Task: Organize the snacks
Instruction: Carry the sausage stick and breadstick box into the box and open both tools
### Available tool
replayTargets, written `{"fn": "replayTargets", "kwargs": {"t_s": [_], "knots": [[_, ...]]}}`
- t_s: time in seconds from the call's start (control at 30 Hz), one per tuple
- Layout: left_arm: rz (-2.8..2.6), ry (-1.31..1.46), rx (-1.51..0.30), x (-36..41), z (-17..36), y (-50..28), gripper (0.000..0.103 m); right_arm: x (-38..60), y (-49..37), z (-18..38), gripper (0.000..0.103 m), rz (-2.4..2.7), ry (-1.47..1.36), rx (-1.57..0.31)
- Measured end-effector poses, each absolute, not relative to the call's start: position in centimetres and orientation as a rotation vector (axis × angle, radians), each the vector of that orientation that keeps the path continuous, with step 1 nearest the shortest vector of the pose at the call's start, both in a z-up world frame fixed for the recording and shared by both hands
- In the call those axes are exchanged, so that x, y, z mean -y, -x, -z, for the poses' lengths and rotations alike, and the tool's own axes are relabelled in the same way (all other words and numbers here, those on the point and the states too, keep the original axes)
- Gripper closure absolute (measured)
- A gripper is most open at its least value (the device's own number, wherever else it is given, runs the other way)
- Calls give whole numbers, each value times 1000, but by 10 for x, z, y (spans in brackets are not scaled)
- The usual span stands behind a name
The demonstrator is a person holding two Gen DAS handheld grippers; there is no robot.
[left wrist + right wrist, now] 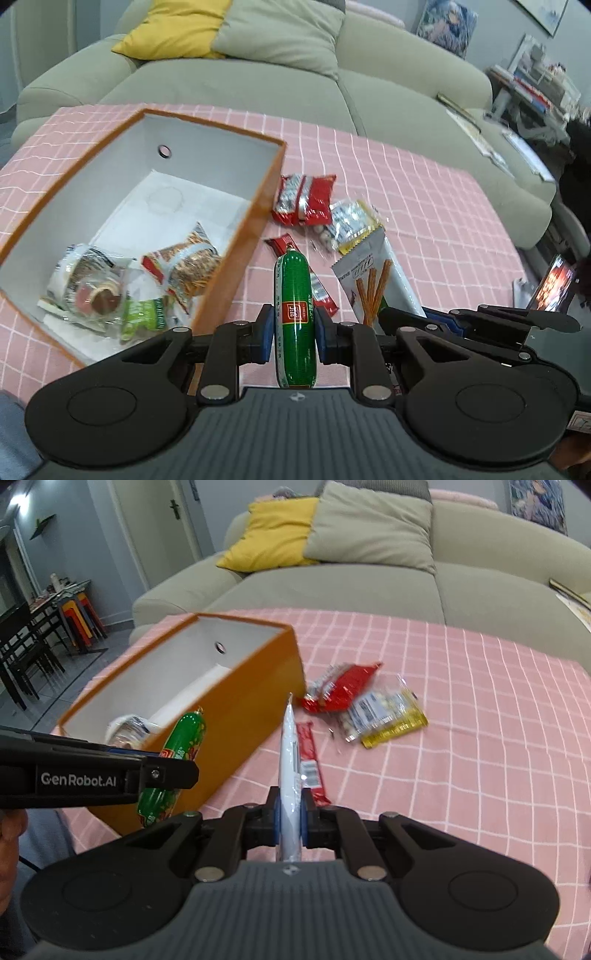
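- The green sausage [294,317] is pinched between the blue pads of the left gripper [294,332]. It is above the pink checked cloth, just beside the near corner of the orange box [236,258], and its clipped end points away from the camera.
- The white biscuit-stick packet [290,775] is clamped edge-on in the right gripper [290,818], whose fingers are pressed almost together on the thin packet.
- Inside the box, in its near part, lie several snacks: a striped bag of sticks [188,266], a clear packet with round sweets [92,284] and a small green packet [144,314].
- On the tablecloth [480,738], beside the box, are a red bag [340,690], a yellow-edged clear bag [384,716] touching it, and a thin red bar [310,764].
- Behind the table is a grey-green sofa [369,587] with a yellow cushion [273,531].
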State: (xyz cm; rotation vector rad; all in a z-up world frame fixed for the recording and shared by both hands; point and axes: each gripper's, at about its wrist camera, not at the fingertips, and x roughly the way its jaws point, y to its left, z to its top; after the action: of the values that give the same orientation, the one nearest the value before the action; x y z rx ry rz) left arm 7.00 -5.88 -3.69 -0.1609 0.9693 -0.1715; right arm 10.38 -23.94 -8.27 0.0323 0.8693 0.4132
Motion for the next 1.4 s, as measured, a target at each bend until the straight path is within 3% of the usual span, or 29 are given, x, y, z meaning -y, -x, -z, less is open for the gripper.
{"fn": "replayTargets", "kwargs": {"t_s": [0.67, 1.4], "knots": [[39, 246, -939, -67, 9, -136, 78, 118, -180, 12, 98, -659, 38, -798], [32, 197, -1185, -90, 92, -212, 78, 23, -296, 113, 98, -662, 338, -1082]]}}
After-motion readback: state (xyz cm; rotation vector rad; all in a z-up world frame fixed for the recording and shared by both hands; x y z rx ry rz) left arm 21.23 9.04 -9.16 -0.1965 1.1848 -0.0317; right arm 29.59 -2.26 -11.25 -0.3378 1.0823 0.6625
